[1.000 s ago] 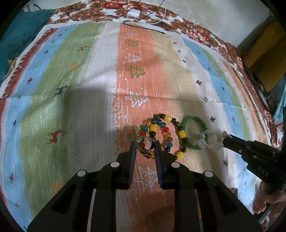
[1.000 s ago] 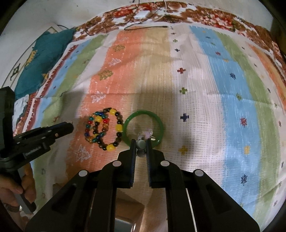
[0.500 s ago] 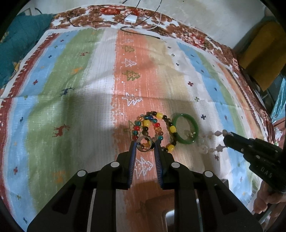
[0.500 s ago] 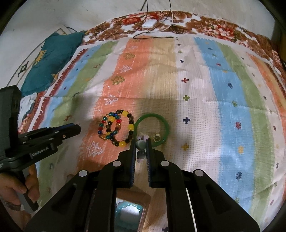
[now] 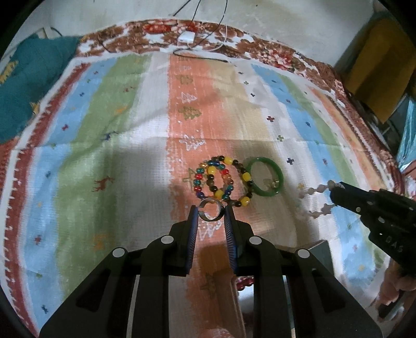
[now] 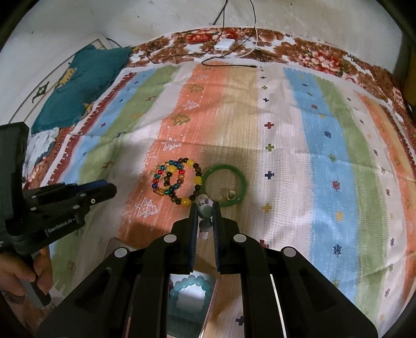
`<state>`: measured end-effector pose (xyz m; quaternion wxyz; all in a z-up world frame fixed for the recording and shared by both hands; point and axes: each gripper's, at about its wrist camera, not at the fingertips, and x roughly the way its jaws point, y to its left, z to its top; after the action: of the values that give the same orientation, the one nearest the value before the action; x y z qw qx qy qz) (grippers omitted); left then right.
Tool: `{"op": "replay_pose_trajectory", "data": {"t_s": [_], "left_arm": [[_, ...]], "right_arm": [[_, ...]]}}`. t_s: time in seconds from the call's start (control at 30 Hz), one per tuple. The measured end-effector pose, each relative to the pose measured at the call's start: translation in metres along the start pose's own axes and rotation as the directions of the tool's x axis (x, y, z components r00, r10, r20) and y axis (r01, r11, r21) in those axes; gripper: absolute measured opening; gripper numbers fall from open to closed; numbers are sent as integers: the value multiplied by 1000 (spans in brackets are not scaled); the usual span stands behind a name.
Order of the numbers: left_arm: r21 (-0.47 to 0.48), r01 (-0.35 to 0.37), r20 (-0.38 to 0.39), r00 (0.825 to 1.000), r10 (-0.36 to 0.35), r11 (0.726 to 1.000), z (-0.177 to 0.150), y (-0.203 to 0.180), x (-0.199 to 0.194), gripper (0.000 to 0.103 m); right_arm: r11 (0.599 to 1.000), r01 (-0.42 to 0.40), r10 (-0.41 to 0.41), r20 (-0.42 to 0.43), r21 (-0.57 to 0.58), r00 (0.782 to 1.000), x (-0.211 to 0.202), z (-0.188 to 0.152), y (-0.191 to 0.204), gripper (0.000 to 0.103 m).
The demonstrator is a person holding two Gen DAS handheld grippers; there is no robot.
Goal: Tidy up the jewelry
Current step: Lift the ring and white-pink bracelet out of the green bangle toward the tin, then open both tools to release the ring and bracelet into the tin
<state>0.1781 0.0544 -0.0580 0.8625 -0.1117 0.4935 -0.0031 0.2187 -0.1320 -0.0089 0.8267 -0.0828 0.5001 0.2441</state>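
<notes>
Setting. A striped woven cloth (image 6: 325, 145) in orange, green, blue and white bands, printed with small trees, deer and crosses, lies over a brown floral bedspread (image 6: 312, 52). Behind it stands a pale, stained wall (image 6: 156, 18). A teal cushion (image 6: 83, 83) rests at the far left; a white adapter (image 6: 223, 44) with cables lies at the far edge. Yellow-brown furniture (image 5: 382, 65) stands right.

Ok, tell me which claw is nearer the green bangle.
Right. The right claw sits just off the green bangle, by its near-left rim; the left claw sits beyond the bead bracelets.
</notes>
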Motion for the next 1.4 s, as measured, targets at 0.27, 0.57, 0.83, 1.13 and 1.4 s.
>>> {"op": "replay_pose_trajectory", "data": {"t_s": [0.27,0.57,0.83,1.13,1.4], "left_arm": [[21,-2,22,1000,1,1000,-6,-9,-14,20],[39,20,59,998,-22,999,-15,-22,-33,20],[58,47,72,996,-51,997,-25,-33,-46,20],[77,64,67,995,-69,995,-40,-44,-53,20],[86,75,51,996,-79,993,-49,-51,-53,20]], "right_arm": [[999,17,-16,25,-38,1000,-15,-8,7,12],[999,-14,16,54,-45,998,-34,-15,14,12],[998,-46,49,72,-47,996,-49,-23,19,12],[996,-63,67,64,-63,996,-56,-38,26,12],[995,-72,75,40,-70,996,-56,-52,30,12]]}}
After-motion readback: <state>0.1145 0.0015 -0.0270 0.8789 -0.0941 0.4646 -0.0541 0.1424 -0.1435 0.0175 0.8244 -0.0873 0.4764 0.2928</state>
